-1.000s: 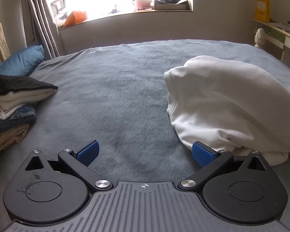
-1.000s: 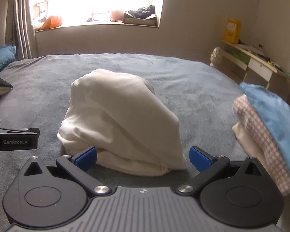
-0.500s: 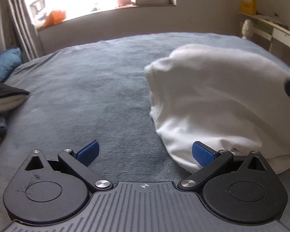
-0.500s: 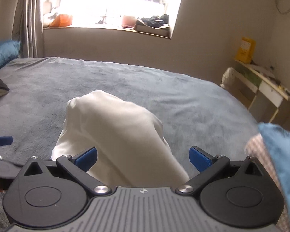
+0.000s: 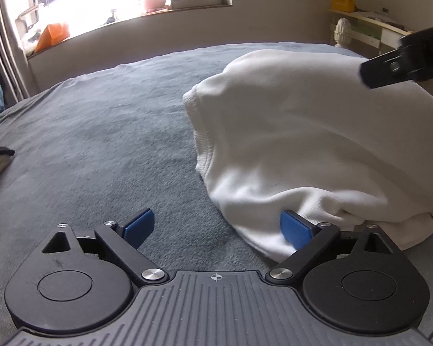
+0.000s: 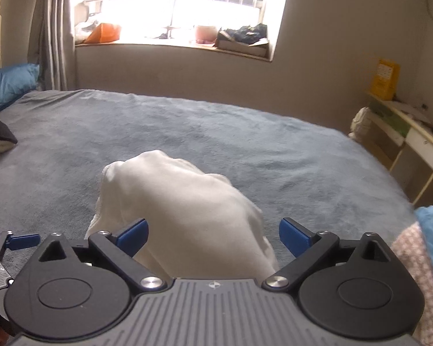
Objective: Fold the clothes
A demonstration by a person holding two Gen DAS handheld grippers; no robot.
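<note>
1. Across the middle of both views, the grey-blue bedspread (image 5: 101,132) filled most of the frame, reaching back to the wall under the bright window (image 6: 187,5) at the top.
2. At the right of the left wrist view, a white sweatshirt (image 5: 317,144) lay heaped on the bedspread; in the right wrist view it sat at lower centre (image 6: 187,207), bunched into a mound with its ribbed hem toward the left.
3. Along the bottom of the right wrist view, the right gripper (image 6: 213,232) had its jaws spread wide, the mound lying between the blue pads, not pinched.
4. Along the bottom of the left wrist view, the left gripper (image 5: 216,226) was likewise spread wide, its right pad overlapping the sweatshirt's lower edge; whether it touched could not be told.
5. At the lower right edge of the right wrist view sat a stack of clothes (image 6: 418,259), checked pink under blue.
6. At the left edge was a blue pillow (image 6: 8,86).
</note>
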